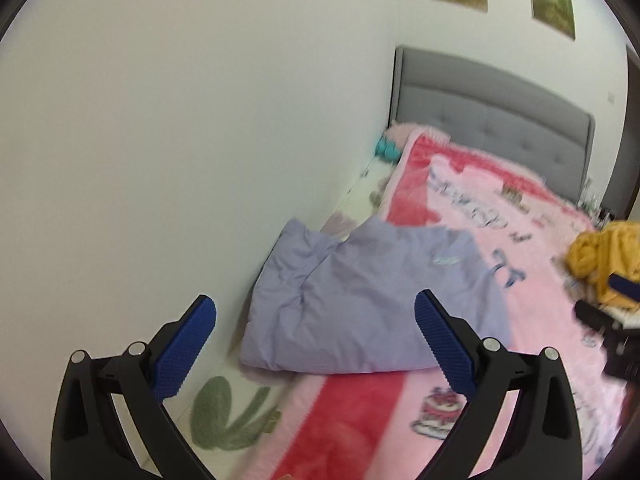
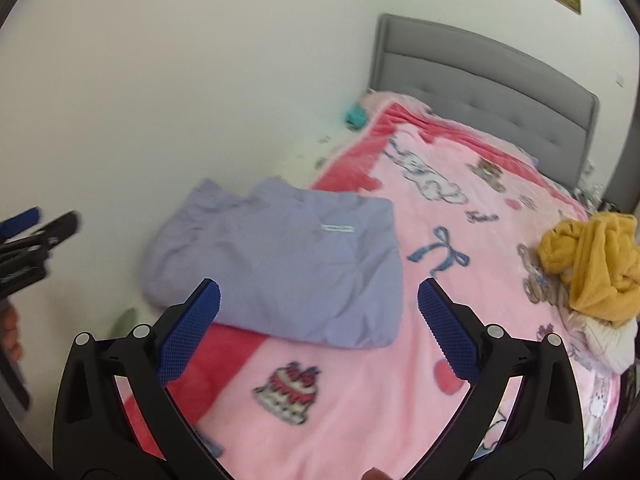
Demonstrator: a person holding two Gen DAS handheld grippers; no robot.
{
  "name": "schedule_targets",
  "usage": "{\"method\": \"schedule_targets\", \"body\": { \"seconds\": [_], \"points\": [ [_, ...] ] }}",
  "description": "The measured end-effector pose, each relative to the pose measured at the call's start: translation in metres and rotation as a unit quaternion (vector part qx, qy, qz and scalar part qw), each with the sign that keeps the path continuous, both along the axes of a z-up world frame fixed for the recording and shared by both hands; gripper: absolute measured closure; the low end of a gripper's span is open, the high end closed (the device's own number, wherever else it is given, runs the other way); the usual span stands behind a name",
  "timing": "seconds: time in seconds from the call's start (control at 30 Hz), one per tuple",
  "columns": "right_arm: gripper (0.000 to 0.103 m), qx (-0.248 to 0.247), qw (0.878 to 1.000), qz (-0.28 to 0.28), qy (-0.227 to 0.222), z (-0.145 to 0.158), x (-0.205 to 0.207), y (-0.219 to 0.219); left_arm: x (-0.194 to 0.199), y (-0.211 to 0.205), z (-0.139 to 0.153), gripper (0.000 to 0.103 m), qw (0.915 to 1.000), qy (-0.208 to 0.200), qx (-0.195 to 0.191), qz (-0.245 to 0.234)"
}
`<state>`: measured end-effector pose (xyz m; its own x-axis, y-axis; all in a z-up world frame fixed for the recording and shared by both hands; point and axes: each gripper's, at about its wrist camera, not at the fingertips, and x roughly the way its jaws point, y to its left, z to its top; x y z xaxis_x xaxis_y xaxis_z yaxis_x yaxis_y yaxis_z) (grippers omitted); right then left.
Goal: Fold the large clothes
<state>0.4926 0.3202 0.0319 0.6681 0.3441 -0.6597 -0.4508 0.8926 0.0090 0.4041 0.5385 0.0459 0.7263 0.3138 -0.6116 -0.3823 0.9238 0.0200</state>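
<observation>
With both your left gripper (image 1: 316, 344) and right gripper (image 2: 319, 330) released and empty above the folded lavender cotton garment (image 2: 288, 260) lying just ahead of the fingers on the pink fleece blanket (image 2: 400, 360), a careless grab could undo its folds.

left gripper (image 1: 316, 344) jaws spread, empty | folded lilac garment (image 1: 360, 300) on pink blanket (image 1: 540, 264)
</observation>
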Motion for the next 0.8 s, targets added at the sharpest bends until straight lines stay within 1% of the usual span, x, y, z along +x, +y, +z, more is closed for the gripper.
{"method": "schedule_targets", "body": {
  "seconds": [0.1,0.17,0.2,0.3,0.37,0.47,0.53,0.67,0.8],
  "points": [
    [0.008,0.01,1.0,0.009,-0.013,0.02,-0.022,-0.004,-0.011,-0.022,0.019,0.005,0.9998,-0.011,0.014,-0.009],
    [0.008,0.012,1.0,0.012,-0.024,0.029,-0.034,-0.005,-0.016,-0.032,0.026,0.005,0.9996,-0.018,0.009,-0.02],
    [0.008,0.009,0.999,0.011,-0.038,0.033,-0.04,-0.006,-0.016,-0.037,0.028,0.005,0.9995,-0.018,0.005,-0.024],
    [0.008,-0.004,0.998,0.007,-0.062,0.038,-0.049,-0.005,-0.014,-0.048,0.032,0.005,0.9995,-0.024,-0.004,-0.02],
    [0.008,-0.005,0.998,0.01,-0.066,0.039,-0.05,-0.006,-0.011,-0.053,0.033,0.005,0.9997,-0.018,-0.008,-0.014],
    [0.008,-0.006,0.998,0.007,-0.06,0.042,-0.048,-0.01,-0.003,-0.062,0.034,0.005,0.9995,-0.014,0.001,-0.027],
    [0.008,-0.003,0.998,0.005,-0.063,0.045,-0.046,-0.013,-0.002,-0.069,0.037,0.005,0.9993,-0.018,0.013,-0.029],
    [0.008,0.004,0.998,-0.002,-0.068,0.047,-0.043,-0.018,0.002,-0.076,0.043,0.005,0.9988,-0.026,0.011,-0.041],
    [0.008,0.006,0.997,-0.008,-0.073,0.042,-0.038,-0.024,0.011,-0.081,0.037,0.005,0.9984,-0.025,0.014,-0.05]
  ]
}}
